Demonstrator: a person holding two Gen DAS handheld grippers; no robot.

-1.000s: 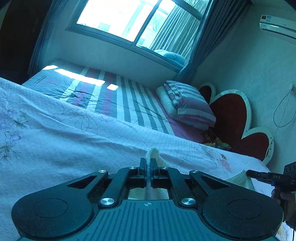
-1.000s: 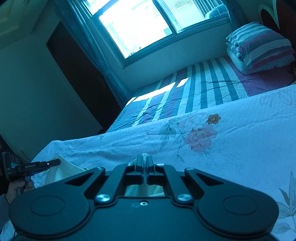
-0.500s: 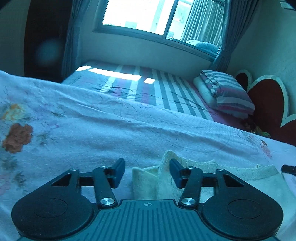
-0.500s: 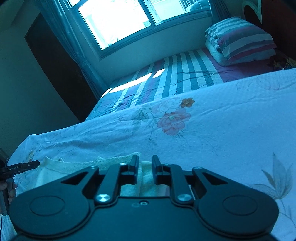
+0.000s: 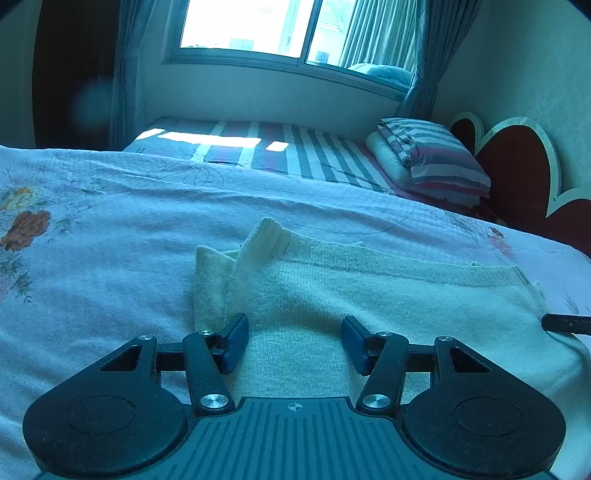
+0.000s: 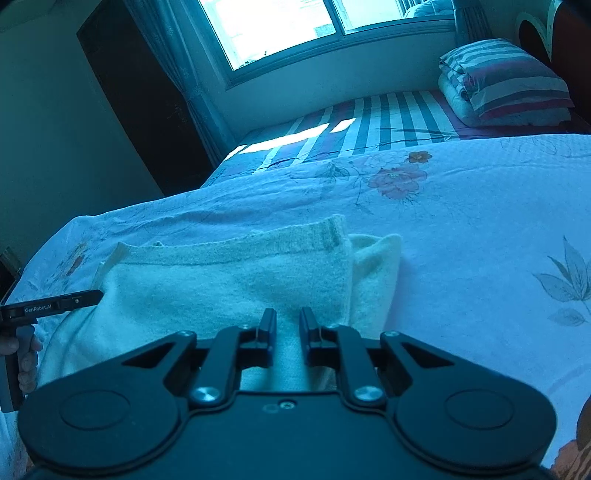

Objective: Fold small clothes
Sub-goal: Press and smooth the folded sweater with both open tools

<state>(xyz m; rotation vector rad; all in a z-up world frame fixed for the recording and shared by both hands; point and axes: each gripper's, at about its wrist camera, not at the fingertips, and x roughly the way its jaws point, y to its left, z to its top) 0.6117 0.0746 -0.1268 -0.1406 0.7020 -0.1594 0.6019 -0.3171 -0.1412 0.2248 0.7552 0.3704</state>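
Note:
A cream knitted garment (image 5: 369, 295) lies folded flat on the floral bedspread (image 5: 92, 258), its ribbed hem along the far side and a sleeve end sticking out at one side. My left gripper (image 5: 294, 339) is wide open and empty just above the garment's near part. My right gripper (image 6: 287, 325) is open a little with nothing between its fingers, over the same garment (image 6: 221, 280). Each gripper's tip shows at the edge of the other's view: the right one (image 5: 565, 324), the left one (image 6: 55, 304).
The floral bedspread (image 6: 480, 240) covers the near bed. A striped sheet (image 5: 295, 155) and a striped pillow (image 5: 436, 158) lie beyond it. A red heart-shaped headboard (image 5: 517, 173) stands at the right. A window (image 5: 258, 29) and curtains are behind.
Both grippers were shut on the garment's edge a second ago. They have let it go, opened and drawn back, and the garment now lies flat on the bed.

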